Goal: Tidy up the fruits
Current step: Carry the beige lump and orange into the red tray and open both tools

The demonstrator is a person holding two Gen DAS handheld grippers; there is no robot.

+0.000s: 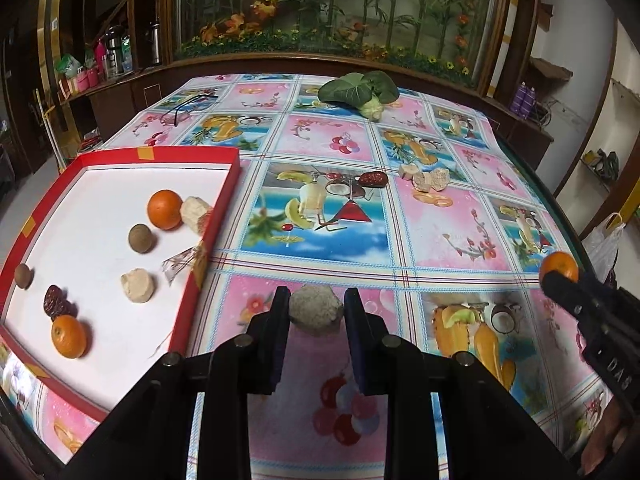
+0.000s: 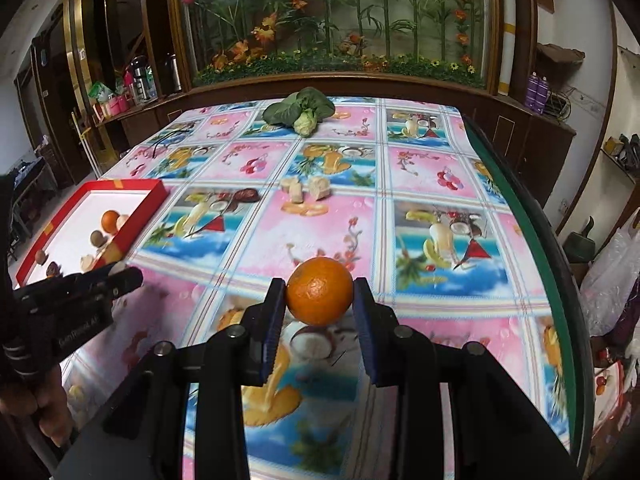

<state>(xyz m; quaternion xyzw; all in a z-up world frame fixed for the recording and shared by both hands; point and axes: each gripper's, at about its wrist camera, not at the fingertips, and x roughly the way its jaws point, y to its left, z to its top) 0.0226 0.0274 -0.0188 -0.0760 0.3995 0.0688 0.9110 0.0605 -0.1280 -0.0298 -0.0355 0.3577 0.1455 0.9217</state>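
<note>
My left gripper (image 1: 316,310) is shut on a rough beige-grey lump (image 1: 316,312), held just right of the red tray (image 1: 224,200). The tray has a white floor and holds two oranges (image 1: 165,209), two brown balls (image 1: 141,238), beige lumps (image 1: 138,285) and dark red dates (image 1: 54,300). My right gripper (image 2: 320,292) is shut on an orange (image 2: 320,291) above the tablecloth; it also shows in the left wrist view (image 1: 559,266). A red date (image 1: 372,179) and several beige lumps (image 1: 428,178) lie mid-table.
A leafy green vegetable (image 1: 360,90) lies at the far side of the table. Black glasses (image 1: 192,106) lie far left. The table's green edge (image 2: 532,240) runs along the right. A wooden cabinet with a plant display stands behind.
</note>
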